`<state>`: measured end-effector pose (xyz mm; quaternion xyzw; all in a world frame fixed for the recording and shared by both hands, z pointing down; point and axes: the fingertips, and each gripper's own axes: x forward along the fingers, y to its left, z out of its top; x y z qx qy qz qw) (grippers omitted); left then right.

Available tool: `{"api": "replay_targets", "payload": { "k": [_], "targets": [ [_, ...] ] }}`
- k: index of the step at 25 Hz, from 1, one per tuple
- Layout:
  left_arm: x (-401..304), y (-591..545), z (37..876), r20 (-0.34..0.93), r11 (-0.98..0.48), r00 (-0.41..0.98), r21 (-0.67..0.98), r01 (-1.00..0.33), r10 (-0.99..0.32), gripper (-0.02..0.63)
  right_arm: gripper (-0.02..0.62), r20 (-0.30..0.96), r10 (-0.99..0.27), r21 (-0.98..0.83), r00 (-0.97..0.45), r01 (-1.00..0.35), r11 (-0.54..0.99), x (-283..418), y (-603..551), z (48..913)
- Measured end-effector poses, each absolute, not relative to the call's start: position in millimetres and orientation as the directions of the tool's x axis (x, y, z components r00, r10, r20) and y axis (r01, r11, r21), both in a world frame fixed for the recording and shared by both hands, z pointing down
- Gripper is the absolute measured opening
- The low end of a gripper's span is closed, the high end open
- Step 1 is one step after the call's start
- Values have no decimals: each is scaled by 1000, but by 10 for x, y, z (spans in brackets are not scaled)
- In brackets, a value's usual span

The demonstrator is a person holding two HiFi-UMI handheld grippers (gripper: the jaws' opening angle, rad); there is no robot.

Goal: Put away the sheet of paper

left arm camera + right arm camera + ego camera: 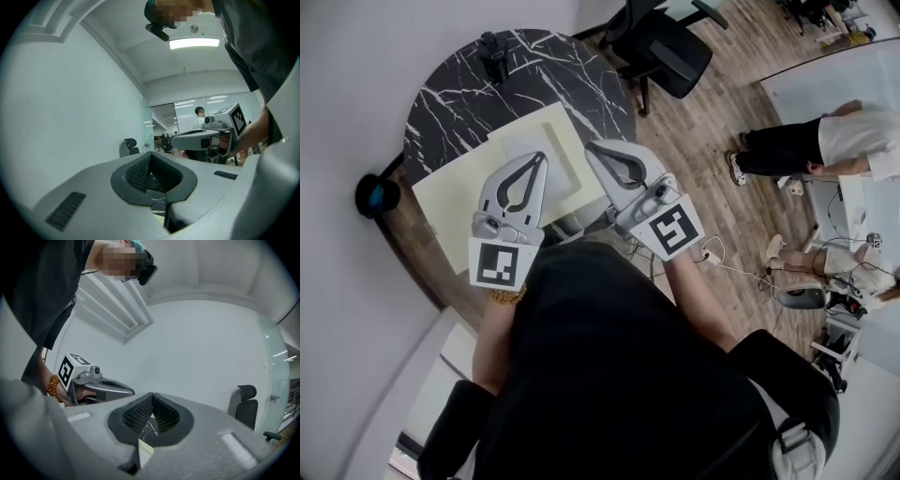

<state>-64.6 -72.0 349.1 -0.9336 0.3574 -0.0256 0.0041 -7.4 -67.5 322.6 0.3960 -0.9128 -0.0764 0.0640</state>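
Pale yellow sheet of paper (450, 211) lies flat on round black marble table (534, 66), long axis slanting lower left to upper right | left gripper (537, 157) and right gripper (592, 146) hover just above it, both closed and empty | left one likely nearer its bare end

Sheets of paper (450, 211) lie on the near half of the round table (572, 80); an office chair (661, 47) stands beyond its far right edge.
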Motion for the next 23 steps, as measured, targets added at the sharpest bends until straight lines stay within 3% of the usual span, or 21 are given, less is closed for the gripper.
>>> {"api": "replay_targets", "payload": {
  "k": [23],
  "targets": [
    [-530, -836, 3797, 111, -778, 772, -20, -628, -626, 11, -5, 60, -753, 137, -655, -742, 656, 44, -827, 3308]
  ]
}}
